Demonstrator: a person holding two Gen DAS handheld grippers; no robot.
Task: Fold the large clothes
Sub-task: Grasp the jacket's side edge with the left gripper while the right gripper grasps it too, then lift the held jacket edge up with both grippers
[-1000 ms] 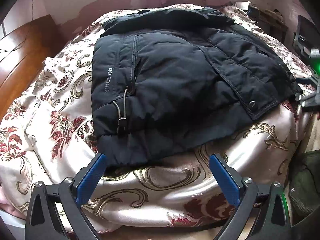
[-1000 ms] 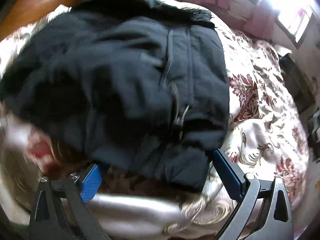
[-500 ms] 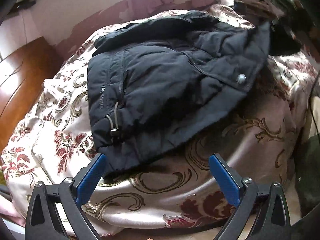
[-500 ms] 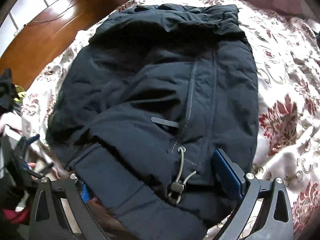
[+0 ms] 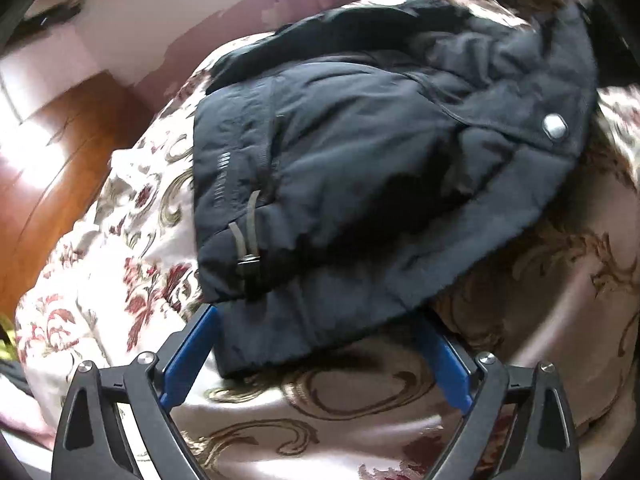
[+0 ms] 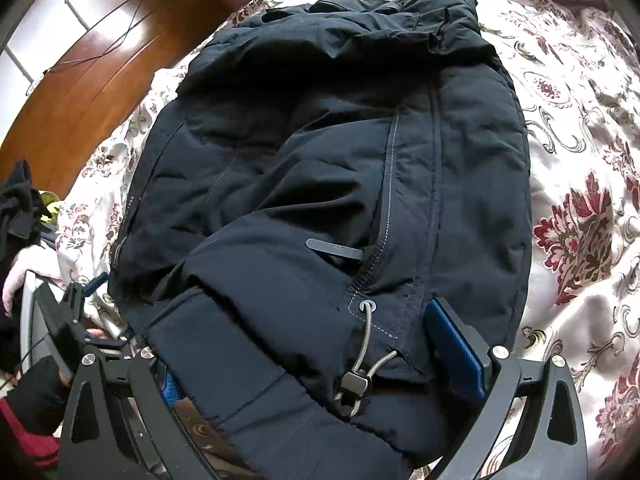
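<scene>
A dark navy padded jacket lies on the bed, partly folded; it also fills the right wrist view. My left gripper is open, its blue pads either side of the jacket's near hem corner, which lies between them. My right gripper is open wide with the jacket's hem and its drawcord toggle lying between the fingers; its left pad is mostly hidden under the cloth. In the left wrist view the jacket's right edge with a silver snap is raised off the bed.
The bed has a cream bedspread with a red and gold floral pattern. A brown wooden headboard stands at the left. My left gripper and hand show at the right wrist view's lower left, by a pile of clothes.
The left gripper has moved forward until the hem corner lies between its pads. The right gripper has come further over the jacket's hem. The jacket's right side has been lifted off the bed.
</scene>
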